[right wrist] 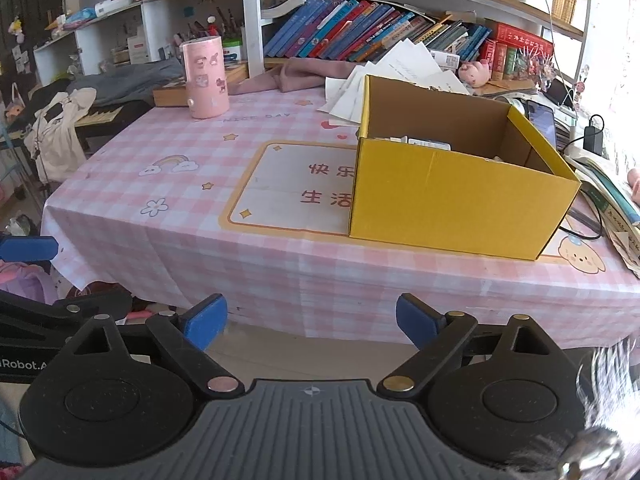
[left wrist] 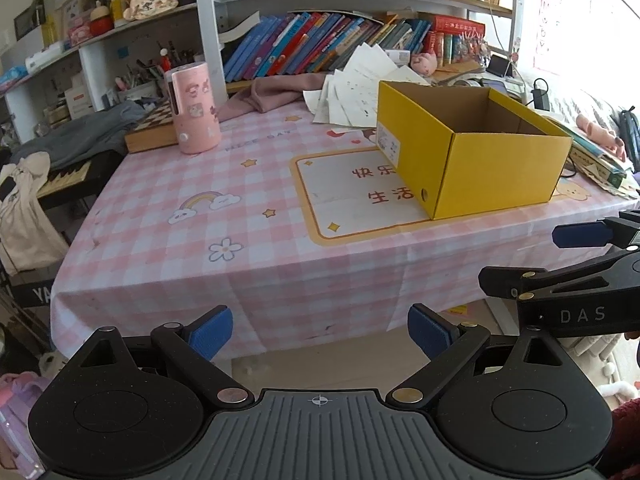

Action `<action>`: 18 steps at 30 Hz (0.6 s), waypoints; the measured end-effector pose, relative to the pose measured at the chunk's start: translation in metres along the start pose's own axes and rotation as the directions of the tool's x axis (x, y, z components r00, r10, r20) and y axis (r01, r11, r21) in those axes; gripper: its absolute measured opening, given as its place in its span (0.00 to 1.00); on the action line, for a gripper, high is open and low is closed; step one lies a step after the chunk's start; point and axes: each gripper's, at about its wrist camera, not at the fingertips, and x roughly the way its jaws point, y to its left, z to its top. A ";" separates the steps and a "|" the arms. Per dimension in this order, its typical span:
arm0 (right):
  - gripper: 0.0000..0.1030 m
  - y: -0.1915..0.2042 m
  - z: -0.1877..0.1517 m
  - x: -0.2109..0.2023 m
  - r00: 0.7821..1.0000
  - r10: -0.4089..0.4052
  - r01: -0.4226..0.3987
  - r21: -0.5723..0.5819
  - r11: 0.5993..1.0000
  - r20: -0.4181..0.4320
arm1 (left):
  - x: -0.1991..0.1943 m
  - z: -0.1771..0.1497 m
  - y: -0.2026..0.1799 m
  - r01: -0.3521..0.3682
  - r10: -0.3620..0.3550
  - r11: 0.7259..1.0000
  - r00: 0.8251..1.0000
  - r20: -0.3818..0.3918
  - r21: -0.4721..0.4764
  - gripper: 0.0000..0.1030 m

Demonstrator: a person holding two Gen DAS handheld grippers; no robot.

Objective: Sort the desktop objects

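Observation:
A yellow cardboard box [left wrist: 492, 168] [right wrist: 460, 200] stands open-topped on the pink checked tablecloth [left wrist: 224, 216] [right wrist: 192, 232], right of centre. Small white items [right wrist: 424, 142] show inside it in the right wrist view. A pink cylinder with stickers [left wrist: 196, 108] [right wrist: 206, 78] stands upright at the far left of the table. My left gripper [left wrist: 320, 334] hangs open before the table's front edge, nothing between its blue pads. My right gripper [right wrist: 311, 322] is open too, empty, also short of the table edge. The right gripper's fingers [left wrist: 580, 236] show at the right edge of the left wrist view.
Loose papers [left wrist: 352, 88] and a pink cloth [left wrist: 276, 92] lie behind the box. A wooden chessboard box [left wrist: 150, 132] sits behind the cylinder. Books [left wrist: 600, 160] and a cable crowd the right edge. Shelves of books [right wrist: 360, 32] line the back. A keyboard and clothes [right wrist: 60, 128] stand left of the table.

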 end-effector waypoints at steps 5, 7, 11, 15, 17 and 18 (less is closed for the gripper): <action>0.90 -0.001 0.000 0.000 1.000 -0.004 0.004 0.004 1.000 0.003 | 0.001 0.001 0.000 0.003 -0.003 1.000 1.000 0.000 -0.005 0.93; 0.90 -0.002 0.000 0.000 1.000 -0.004 0.004 0.007 1.000 0.003 | 0.002 0.002 0.000 0.000 0.000 1.000 1.000 -0.001 -0.005 0.94; 0.90 -0.002 -0.001 0.000 1.000 -0.004 0.004 0.007 1.000 0.004 | 0.002 0.002 0.000 -0.001 0.001 1.000 1.000 -0.001 -0.004 0.93; 0.90 -0.003 0.000 0.001 1.000 -0.004 0.004 0.008 1.000 0.005 | 0.002 0.004 0.000 -0.003 0.003 1.000 1.000 0.000 -0.004 0.94; 0.90 -0.003 0.001 0.000 1.000 -0.004 0.004 0.009 1.000 0.006 | 0.002 0.004 0.000 -0.003 0.003 1.000 1.000 -0.001 -0.004 0.94; 0.90 -0.003 0.001 0.000 1.000 -0.003 0.003 0.008 1.000 0.006 | 0.002 0.004 0.000 -0.003 0.003 1.000 1.000 -0.001 -0.004 0.94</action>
